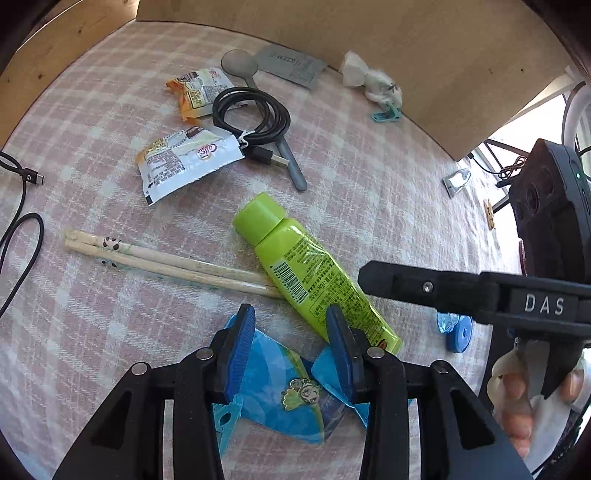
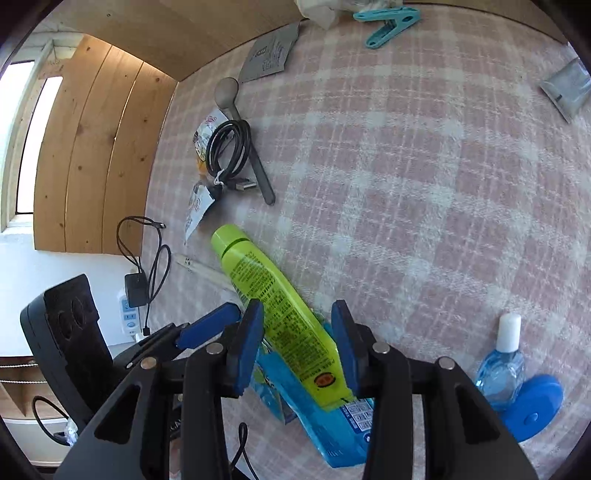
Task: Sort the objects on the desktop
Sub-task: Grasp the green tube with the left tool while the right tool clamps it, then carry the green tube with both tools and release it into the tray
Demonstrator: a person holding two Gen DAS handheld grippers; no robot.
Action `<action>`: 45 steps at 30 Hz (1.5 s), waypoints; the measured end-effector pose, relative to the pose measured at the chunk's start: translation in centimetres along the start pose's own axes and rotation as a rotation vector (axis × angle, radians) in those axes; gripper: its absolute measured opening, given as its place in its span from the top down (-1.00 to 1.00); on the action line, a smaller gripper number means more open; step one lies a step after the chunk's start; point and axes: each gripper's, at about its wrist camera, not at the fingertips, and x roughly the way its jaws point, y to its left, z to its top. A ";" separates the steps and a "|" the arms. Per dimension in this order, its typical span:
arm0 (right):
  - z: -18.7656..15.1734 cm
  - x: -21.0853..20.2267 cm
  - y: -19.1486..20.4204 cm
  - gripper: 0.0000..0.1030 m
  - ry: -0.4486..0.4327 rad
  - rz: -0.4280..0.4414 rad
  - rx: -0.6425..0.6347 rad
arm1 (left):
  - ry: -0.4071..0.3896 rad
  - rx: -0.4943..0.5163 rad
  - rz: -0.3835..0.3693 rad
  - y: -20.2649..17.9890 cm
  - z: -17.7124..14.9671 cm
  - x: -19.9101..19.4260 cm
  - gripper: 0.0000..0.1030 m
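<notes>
A green tube (image 1: 306,273) lies on the pink checked cloth (image 1: 388,177), its crimped end over a blue wrapper (image 1: 284,384). My left gripper (image 1: 291,332) is open, its blue pads either side of the wrapper, just above it. My right gripper (image 2: 297,332) is open and straddles the tube's lower end (image 2: 291,325); I cannot tell whether the pads touch it. The wrapper also shows under the tube in the right wrist view (image 2: 332,435). Two chopsticks (image 1: 166,262) lie left of the tube.
Two snack packets (image 1: 184,162), a coiled black cable (image 1: 251,114), a grey spoon (image 1: 240,66), a grey sachet (image 1: 291,66) and tissue (image 1: 369,77) lie farther back. A teal clip (image 2: 388,26), small blue bottle (image 2: 502,365) and blue disc (image 2: 535,410) lie right. Wooden walls border the cloth.
</notes>
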 end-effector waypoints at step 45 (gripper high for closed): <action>-13.9 -18.9 -11.5 0.38 -0.372 0.130 0.284 | 0.019 0.481 -0.250 -24.0 -5.9 -3.3 0.35</action>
